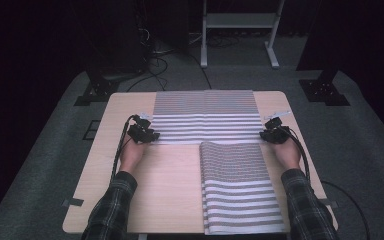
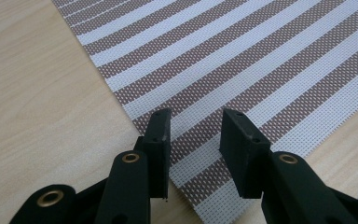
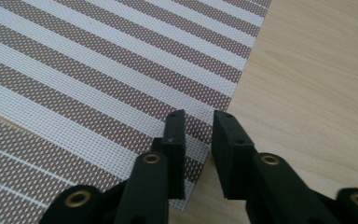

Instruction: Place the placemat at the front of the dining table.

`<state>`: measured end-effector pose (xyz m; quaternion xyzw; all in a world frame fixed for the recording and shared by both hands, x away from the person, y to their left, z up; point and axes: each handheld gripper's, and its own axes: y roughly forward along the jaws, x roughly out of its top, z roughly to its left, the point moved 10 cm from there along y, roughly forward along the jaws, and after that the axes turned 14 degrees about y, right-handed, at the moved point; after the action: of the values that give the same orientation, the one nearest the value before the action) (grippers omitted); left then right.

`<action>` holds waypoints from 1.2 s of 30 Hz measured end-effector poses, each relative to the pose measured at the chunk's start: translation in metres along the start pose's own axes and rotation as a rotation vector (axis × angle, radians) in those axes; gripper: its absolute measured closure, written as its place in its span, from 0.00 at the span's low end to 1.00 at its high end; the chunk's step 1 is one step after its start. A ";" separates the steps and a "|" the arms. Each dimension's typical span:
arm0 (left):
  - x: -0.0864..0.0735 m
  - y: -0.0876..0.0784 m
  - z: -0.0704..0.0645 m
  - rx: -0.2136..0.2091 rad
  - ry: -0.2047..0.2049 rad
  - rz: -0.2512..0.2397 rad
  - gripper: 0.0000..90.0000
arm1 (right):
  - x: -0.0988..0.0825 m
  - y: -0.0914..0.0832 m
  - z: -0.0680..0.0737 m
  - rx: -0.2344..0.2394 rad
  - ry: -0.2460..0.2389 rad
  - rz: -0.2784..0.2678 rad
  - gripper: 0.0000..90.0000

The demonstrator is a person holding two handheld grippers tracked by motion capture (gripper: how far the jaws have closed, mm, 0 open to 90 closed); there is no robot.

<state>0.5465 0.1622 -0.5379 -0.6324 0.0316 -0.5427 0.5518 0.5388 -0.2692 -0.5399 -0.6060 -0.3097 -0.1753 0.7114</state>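
Striped placemat [image 1: 205, 117] work at this moment comes down to the two near corners. The left gripper [image 1: 147, 135] sits at the mat's near left corner; in the left gripper view its jaws stand parted with the corner [image 2: 205, 182] lying flat between and under them, the pads not pressing on it, so nothing is held. The right gripper [image 1: 272, 132] is at the near right corner, likewise released: in the right gripper view the mat's edge [image 3: 191, 186] runs under the left jaw while the other jaw is over bare wood.

To do this step well, I judge both grippers should keep level with each other and lift away together, straight up, so neither jaw drags the weave and skews the mat. If a fresh grasp is meant instead, each jaw pair should straddle only the one layer at its corner.

That mat lies flat on the far half of the counter [image 1: 170, 185], its long axis running left to right across it, stripes parallel to that axis. A second striped mat [image 1: 240, 190] lies nearer, at the right, its long axis pointing from the person outward; its far edge meets or just overlaps the first mat's near edge.
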 end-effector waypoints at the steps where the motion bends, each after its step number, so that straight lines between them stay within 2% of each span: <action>1: 0.001 -0.001 -0.001 -0.009 -0.001 -0.008 0.66 | 0.001 -0.003 0.000 0.013 0.010 -0.006 0.76; 5: 0.003 -0.005 -0.008 -0.037 -0.015 -0.031 0.57 | 0.002 -0.011 0.001 0.034 0.014 -0.021 0.66; 7: 0.004 -0.010 -0.011 -0.043 -0.018 -0.041 0.53 | 0.001 -0.017 0.003 0.061 0.024 -0.024 0.59; 10: 0.003 -0.018 -0.014 -0.050 -0.036 -0.058 0.45 | -0.005 -0.021 0.008 0.099 0.029 0.002 0.52; 12: 0.003 -0.024 -0.017 -0.060 -0.046 -0.071 0.40 | -0.011 -0.024 0.009 0.104 0.024 0.016 0.47; 14: 0.001 -0.028 -0.018 -0.054 -0.044 -0.068 0.34 | -0.015 -0.027 0.009 0.108 0.025 0.024 0.42; 18: -0.005 -0.035 -0.024 -0.066 -0.043 -0.057 0.18 | -0.018 -0.033 0.011 0.111 0.036 0.017 0.25; 20: -0.007 -0.039 -0.026 -0.056 -0.031 -0.056 0.10 | -0.022 -0.036 0.011 0.079 0.025 0.037 0.14; 21: -0.008 -0.041 -0.027 -0.056 -0.027 -0.054 0.08 | -0.023 -0.038 0.012 0.067 0.017 0.037 0.14; 23: -0.010 -0.045 -0.029 -0.054 -0.017 -0.050 0.01 | -0.024 -0.043 0.016 0.099 0.019 0.022 0.10; 26: -0.011 -0.051 -0.036 -0.066 -0.007 -0.063 0.00 | -0.026 -0.054 0.020 0.137 0.049 -0.009 0.10; 29: -0.010 -0.059 -0.046 -0.078 0.016 -0.082 0.00 | -0.029 -0.065 0.021 0.158 0.050 -0.053 0.10; 32: -0.009 -0.067 -0.054 -0.087 0.027 -0.100 0.00 | -0.033 -0.075 0.018 0.161 0.055 -0.068 0.09; 34: -0.009 -0.073 -0.060 -0.086 0.038 -0.108 0.00 | -0.037 -0.081 0.017 0.176 0.074 -0.073 0.09; 36: -0.010 -0.077 -0.064 -0.082 0.046 -0.114 0.00 | -0.041 -0.086 0.017 0.175 0.068 -0.072 0.09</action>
<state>0.4532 0.1562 -0.5002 -0.6426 0.0303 -0.5858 0.4929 0.4508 -0.2759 -0.5012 -0.5239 -0.3207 -0.1935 0.7650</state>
